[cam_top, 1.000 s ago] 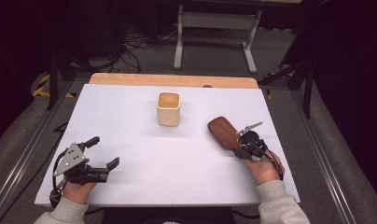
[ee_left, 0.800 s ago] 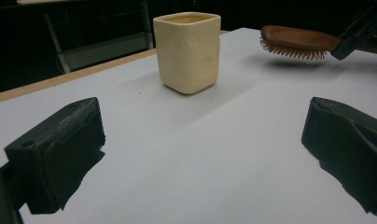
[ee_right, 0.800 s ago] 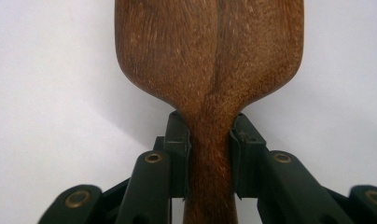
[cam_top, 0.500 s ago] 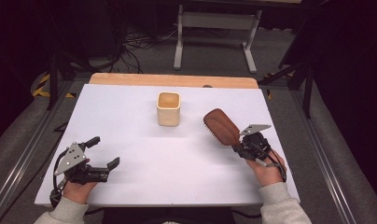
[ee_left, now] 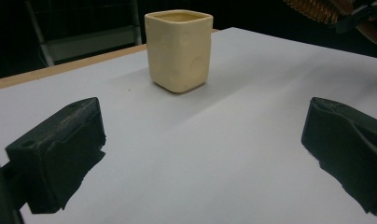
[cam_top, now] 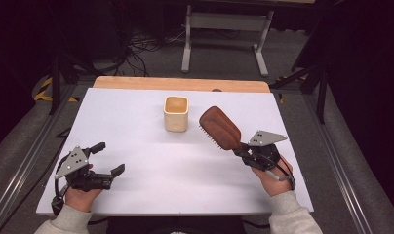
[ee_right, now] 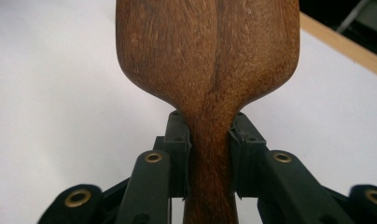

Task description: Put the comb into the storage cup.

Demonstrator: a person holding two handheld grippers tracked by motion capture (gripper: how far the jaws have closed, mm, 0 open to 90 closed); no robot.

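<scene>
Cream cup (cam_top: 176, 113): inside hidden | right gripper (cam_top: 242, 148) fingers: clamp hairbrush (cam_top: 220, 129) | left gripper (cam_top: 108, 159) fingers: wide

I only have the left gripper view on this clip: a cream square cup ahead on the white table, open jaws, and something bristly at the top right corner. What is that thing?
Observer: A brown wooden paddle hairbrush, lifted off the white table, bristles facing down and left.
Operator: What's holding it?
Observer: The right tool, its jaws clamped on the brush's narrow handle neck.
Operator: Where is it relative to the cream square cup?
Observer: Just right of the cup in the high view, apart from it, head angled toward it.
</scene>
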